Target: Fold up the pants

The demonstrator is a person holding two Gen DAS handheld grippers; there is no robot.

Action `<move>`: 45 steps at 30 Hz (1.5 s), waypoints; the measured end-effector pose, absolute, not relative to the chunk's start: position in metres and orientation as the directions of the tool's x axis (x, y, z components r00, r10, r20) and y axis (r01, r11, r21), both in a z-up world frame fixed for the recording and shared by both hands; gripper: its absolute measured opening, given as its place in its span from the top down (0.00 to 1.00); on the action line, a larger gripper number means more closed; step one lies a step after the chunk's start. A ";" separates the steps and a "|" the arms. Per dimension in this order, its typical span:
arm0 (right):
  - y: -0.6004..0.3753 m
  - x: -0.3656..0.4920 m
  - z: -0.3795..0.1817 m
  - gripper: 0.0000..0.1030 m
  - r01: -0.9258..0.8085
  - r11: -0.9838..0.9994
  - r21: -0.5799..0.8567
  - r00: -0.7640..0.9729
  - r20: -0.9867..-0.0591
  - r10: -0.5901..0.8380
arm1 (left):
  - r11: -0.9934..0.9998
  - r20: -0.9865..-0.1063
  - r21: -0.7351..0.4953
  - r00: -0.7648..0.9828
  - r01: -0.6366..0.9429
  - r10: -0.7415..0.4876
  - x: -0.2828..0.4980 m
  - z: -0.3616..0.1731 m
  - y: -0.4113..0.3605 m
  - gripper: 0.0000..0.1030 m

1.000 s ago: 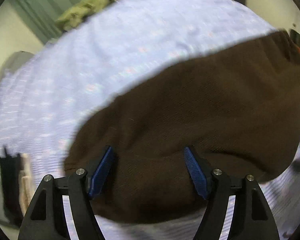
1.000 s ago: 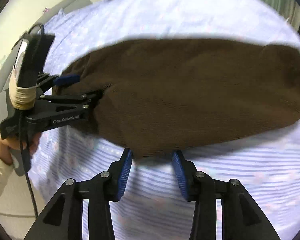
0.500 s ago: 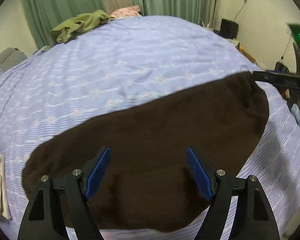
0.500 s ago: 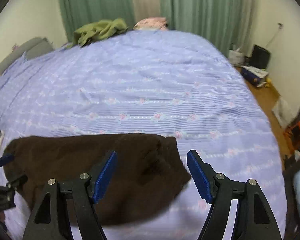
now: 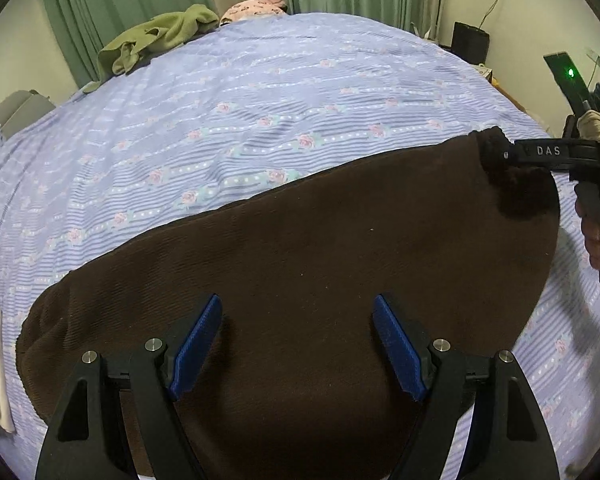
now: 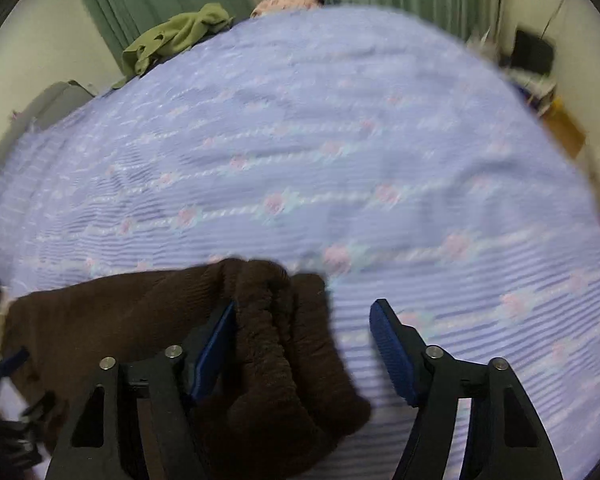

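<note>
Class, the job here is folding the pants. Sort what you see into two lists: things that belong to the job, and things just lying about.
Belongs to the job:
brown pants
left gripper, jaws open over the pants
right gripper, jaws open at the bunched end
bed sheet under the pants

Just lying about:
green garment
pink item
black box

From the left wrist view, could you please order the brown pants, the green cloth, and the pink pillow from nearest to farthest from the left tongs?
1. Brown pants: directly under and ahead of the left tongs.
2. Green cloth: far end of the bed, to the left.
3. Pink pillow: just beyond the green cloth, by the curtains.
</note>
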State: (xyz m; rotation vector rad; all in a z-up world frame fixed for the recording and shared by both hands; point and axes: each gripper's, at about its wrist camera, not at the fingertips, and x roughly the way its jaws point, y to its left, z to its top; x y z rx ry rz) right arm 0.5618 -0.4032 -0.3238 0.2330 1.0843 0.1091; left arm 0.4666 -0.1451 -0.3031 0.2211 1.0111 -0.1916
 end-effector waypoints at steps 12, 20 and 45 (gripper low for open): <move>-0.429 0.525 -0.281 0.66 0.162 0.822 0.545 0.601 -0.715 0.356 | 0.947 -0.837 0.094 0.539 0.307 -0.092 0.464 -0.291 -0.155 0.24; -0.437 0.533 -0.326 0.67 0.278 0.865 0.418 0.460 -0.849 0.262 | 0.932 -0.852 0.081 0.510 0.352 -0.119 0.481 -0.302 -0.172 0.29; -0.300 0.481 -0.143 0.66 0.149 0.956 0.252 0.607 -0.786 0.112 | 0.975 -0.844 -0.091 0.503 0.205 -0.185 0.483 -0.186 -0.030 0.58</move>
